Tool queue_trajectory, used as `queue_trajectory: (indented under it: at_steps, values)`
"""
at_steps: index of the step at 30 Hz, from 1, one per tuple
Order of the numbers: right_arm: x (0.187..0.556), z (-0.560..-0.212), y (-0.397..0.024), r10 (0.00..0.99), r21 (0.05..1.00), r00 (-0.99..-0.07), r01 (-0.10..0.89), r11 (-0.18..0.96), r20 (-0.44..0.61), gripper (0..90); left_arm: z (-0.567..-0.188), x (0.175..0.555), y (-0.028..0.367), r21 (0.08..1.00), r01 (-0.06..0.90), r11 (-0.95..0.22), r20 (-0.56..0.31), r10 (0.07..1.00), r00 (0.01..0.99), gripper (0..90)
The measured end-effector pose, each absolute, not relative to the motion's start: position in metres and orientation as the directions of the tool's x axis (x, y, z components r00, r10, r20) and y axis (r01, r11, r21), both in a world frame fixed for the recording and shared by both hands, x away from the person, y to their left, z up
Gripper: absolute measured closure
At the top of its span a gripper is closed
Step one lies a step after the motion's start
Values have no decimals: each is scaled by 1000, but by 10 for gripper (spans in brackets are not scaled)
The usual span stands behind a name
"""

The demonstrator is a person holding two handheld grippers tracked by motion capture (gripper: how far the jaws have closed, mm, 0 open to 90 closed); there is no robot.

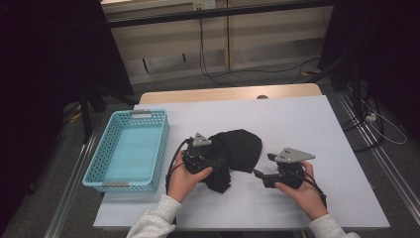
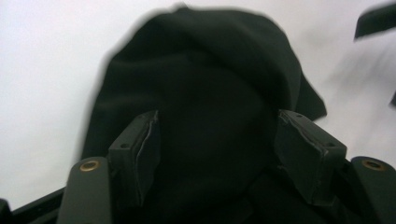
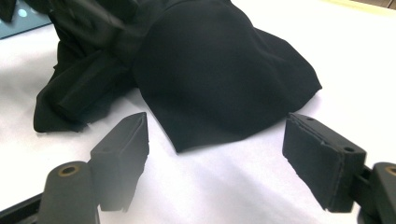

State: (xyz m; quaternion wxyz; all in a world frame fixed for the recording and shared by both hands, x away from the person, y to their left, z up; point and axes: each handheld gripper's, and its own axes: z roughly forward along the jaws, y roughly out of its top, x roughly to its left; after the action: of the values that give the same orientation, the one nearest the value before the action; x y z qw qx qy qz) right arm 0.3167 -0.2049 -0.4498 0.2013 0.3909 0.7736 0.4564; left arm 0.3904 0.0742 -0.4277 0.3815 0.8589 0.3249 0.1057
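Observation:
A black cloth lies crumpled in the middle of the white table. My left gripper reaches into the cloth's left side from the left. In the left gripper view its jaws stand apart with the cloth lying between and under them, and the pads do not squeeze it. My right gripper rests just right of the cloth, pointing left at it. The right gripper view shows it open over bare table, with the cloth's rounded edge just beyond the fingertips.
A light blue perforated basket stands empty at the table's left side, close to my left hand. Bare white surface stretches behind and to the right of the cloth. Cables run across the floor past the table's far edge.

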Motion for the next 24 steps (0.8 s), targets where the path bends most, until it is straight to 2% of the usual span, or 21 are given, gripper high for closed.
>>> queue_trajectory:
  at_steps: [2,4,5,6,8,11,16,20,24]
  values:
    - [316,-450,-206,790,864,-612,421,276,46,219,-435,390,70,703,486,-520,-67,631,773,405]
    - [315,-450,-208,793,864,-608,422,274,46,219,-439,390,68,687,493,-533,-67,630,774,624]
    - [315,-450,-208,794,864,-606,424,272,47,219,-438,391,68,686,507,-523,-82,636,767,652]
    - [315,-450,-209,795,864,-604,426,270,50,219,-436,391,69,684,516,-516,-94,639,764,728]
    - [315,-450,-210,797,863,-601,429,267,52,218,-432,390,71,698,520,-493,-105,647,755,794]
    - [315,-451,-210,797,862,-601,430,270,50,215,-425,390,74,716,514,-472,-112,649,752,831]
    - [315,-451,-209,795,863,-605,426,271,49,214,-406,391,88,760,487,-429,-91,672,735,838]
    - [316,-451,-209,795,862,-605,427,272,49,211,-396,396,108,786,505,-357,-121,712,691,838]
    - [316,-451,-209,793,862,-607,427,272,50,211,-401,401,118,774,533,-342,-133,735,665,838]
